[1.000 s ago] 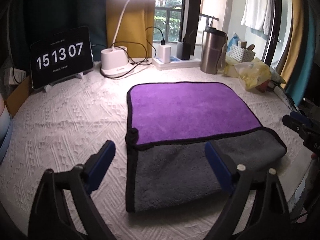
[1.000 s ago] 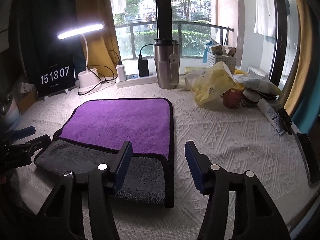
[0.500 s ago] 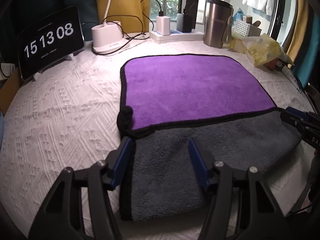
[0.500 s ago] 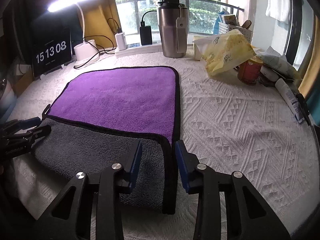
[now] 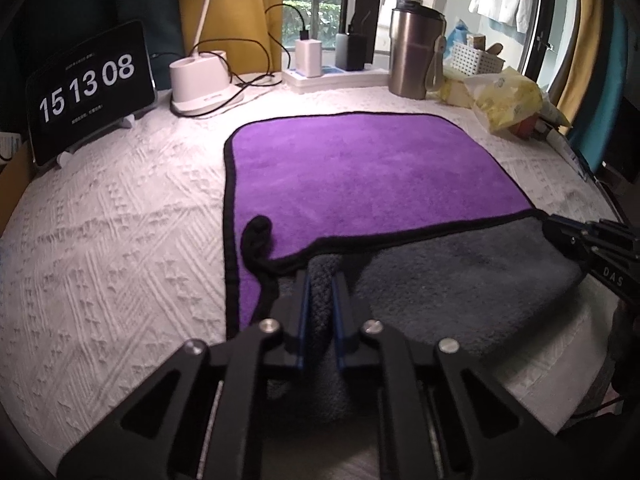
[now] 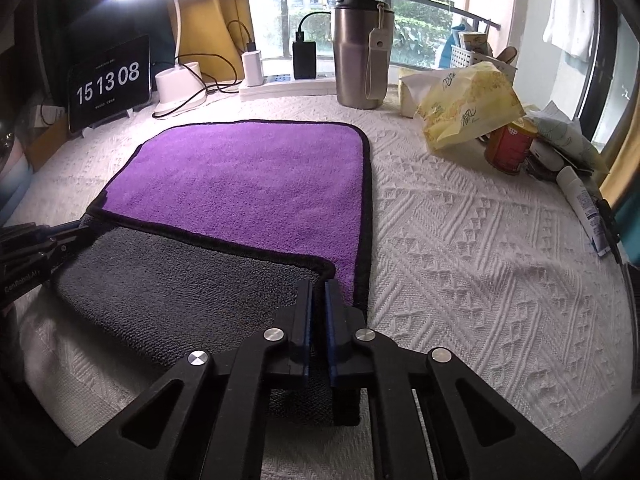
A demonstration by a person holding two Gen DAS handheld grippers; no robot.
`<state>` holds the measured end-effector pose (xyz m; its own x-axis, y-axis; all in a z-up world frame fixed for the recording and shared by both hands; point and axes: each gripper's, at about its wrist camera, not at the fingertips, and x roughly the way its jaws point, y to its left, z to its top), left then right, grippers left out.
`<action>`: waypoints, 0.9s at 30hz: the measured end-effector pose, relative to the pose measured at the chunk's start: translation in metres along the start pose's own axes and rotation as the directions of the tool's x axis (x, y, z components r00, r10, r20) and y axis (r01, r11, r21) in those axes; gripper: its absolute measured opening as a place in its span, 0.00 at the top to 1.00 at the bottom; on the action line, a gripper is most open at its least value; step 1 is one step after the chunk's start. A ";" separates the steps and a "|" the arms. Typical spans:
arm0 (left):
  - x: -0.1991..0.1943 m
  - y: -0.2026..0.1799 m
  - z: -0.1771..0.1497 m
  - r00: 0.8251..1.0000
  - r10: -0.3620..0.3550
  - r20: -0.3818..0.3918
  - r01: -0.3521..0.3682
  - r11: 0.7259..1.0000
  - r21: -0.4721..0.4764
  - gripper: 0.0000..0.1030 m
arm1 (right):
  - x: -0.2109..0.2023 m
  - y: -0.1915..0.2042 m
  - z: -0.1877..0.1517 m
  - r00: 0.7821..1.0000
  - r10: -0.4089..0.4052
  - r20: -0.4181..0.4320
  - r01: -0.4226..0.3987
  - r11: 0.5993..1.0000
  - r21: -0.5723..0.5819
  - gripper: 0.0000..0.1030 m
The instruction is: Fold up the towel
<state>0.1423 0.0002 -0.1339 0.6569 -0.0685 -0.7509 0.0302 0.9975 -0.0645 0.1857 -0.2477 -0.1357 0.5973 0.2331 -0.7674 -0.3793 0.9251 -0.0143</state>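
Now closing where half a second ago gaping: left gripper (image 5: 320,284) clamping a bunched ridge of grey pile at lower centre of its own view, right gripper (image 6: 316,292) pinching the grey flap's corner at lower centre of its view, blue pads nearly touching with only a thin bit of cloth between. Lying flat on the white textured table cover (image 6: 480,260), the towel (image 5: 360,168): purple face filling the middle of both frames, grey underside turned up along the near edge, black binding running between. Looking uneven, though — left pads biting a thick pleat inboard of the corner, right pads holding barely a sliver near the black edge. Risking, on lifting, the thin right-hand hold slipping out and the flap dropping back crooked. Risking also the left-hand pleat carrying into the fold as a lump, or the hanging loop (image 5: 258,236) at centre left getting tucked underneath. Pulling forward too fast possibly dragging the whole cloth toward the steel tumbler (image 6: 362,56) and yellow packet (image 6: 472,104) at upper right.
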 end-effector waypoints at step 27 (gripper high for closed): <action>-0.046 0.001 0.036 0.984 -0.020 0.178 0.022 1.000 -0.013 0.93 | -0.048 -0.001 0.034 0.976 -0.028 0.217 0.031 0.999 -0.009 0.95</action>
<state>0.1395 0.0050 -0.0755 0.7800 -0.0835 -0.6202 0.0350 0.9953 -0.0900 0.1813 -0.2494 -0.0765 0.7468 0.2666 -0.6092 -0.3674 0.9290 -0.0439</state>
